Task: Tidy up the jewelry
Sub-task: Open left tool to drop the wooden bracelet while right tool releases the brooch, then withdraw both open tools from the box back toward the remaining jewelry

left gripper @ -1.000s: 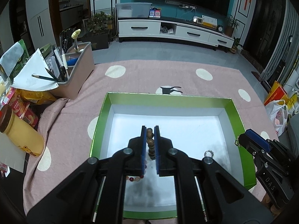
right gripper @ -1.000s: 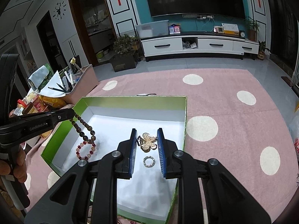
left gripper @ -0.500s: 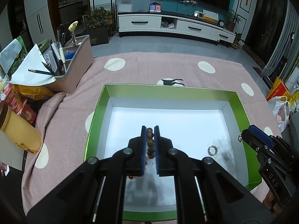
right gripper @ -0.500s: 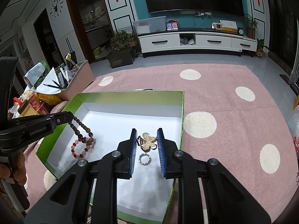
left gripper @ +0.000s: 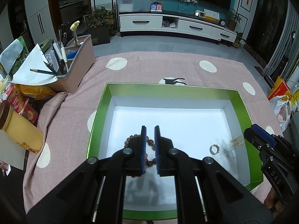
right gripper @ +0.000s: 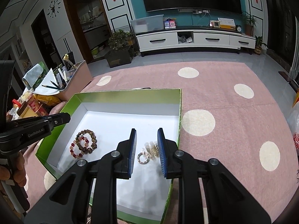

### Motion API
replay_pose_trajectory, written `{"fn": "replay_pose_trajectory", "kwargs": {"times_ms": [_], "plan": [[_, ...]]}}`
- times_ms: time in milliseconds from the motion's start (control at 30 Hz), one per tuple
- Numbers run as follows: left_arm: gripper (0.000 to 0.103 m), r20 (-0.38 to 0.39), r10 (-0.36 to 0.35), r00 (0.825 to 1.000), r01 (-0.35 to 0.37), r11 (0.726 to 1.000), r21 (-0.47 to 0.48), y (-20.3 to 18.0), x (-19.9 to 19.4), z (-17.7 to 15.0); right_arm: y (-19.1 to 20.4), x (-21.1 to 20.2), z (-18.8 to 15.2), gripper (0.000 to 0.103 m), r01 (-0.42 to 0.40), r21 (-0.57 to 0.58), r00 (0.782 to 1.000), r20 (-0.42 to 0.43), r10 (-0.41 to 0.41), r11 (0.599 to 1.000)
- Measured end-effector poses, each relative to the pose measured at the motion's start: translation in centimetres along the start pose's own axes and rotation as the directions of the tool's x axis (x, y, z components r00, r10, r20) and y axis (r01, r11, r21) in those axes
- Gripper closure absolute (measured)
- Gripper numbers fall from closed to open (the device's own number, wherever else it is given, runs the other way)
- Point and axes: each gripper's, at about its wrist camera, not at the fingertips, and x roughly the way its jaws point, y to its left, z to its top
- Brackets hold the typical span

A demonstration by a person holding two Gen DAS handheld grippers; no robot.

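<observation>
A green box (left gripper: 101,110) with a white floor lies on the pink dotted cloth; it also shows in the right wrist view (right gripper: 129,95). Brown and red bead bracelets (right gripper: 84,143) lie on the box floor at the left, partly hidden under my left gripper (left gripper: 150,130) in its own view (left gripper: 150,142). That gripper is slightly open and empty above them. My right gripper (right gripper: 146,136) is open. A blurred gold flower brooch (right gripper: 152,148) is between its fingers, above the box floor beside a silver ring (right gripper: 143,158). The ring (left gripper: 214,149) and brooch (left gripper: 237,141) show at the box's right.
A pink organiser with pens (left gripper: 74,63) stands at the back left. Snack packs (left gripper: 20,102) and a yellow jar (left gripper: 16,128) lie at the left. Bags (left gripper: 282,100) sit at the right. The cloth beyond the box runs towards a TV cabinet (left gripper: 177,26).
My left gripper opened and let the bead bracelets drop onto the box floor. My right gripper opened and released the gold brooch, which is falling beside the ring.
</observation>
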Motion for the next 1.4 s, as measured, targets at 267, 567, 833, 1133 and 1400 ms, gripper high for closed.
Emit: {"fn": "replay_pose_trajectory", "kwargs": {"times_ms": [267,567,833,1133,1400], "plan": [[0.056,0.011,0.008,1.000,-0.008,1.000,-0.013,0.3,-1.0,0.0,-0.5,-1.2,-0.2,0.059,-0.002,0.029,1.000,0.015,0.001,1.000],[0.028,0.050,0.016,0.999,-0.015,1.000,-0.007,0.1,-3.6,-0.4,-0.4,-4.1,-0.6,0.033,0.002,0.051,0.998,0.061,-0.005,0.999],[0.010,0.053,-0.015,0.998,0.016,1.000,-0.016,0.0,-6.0,-1.9,-0.6,-6.8,-2.0,0.012,0.020,0.089,0.997,0.073,-0.027,0.996],[0.005,0.061,-0.042,0.997,0.044,0.999,-0.029,0.3,-9.0,-4.2,-0.8,-10.2,-3.9,0.004,0.013,0.099,0.996,0.082,-0.021,0.995],[0.004,0.085,-0.047,0.995,0.050,0.999,-0.022,0.6,-12.2,-7.0,-1.9,-14.0,-5.6,0.004,-0.011,0.102,0.994,0.107,0.000,0.995]]}}
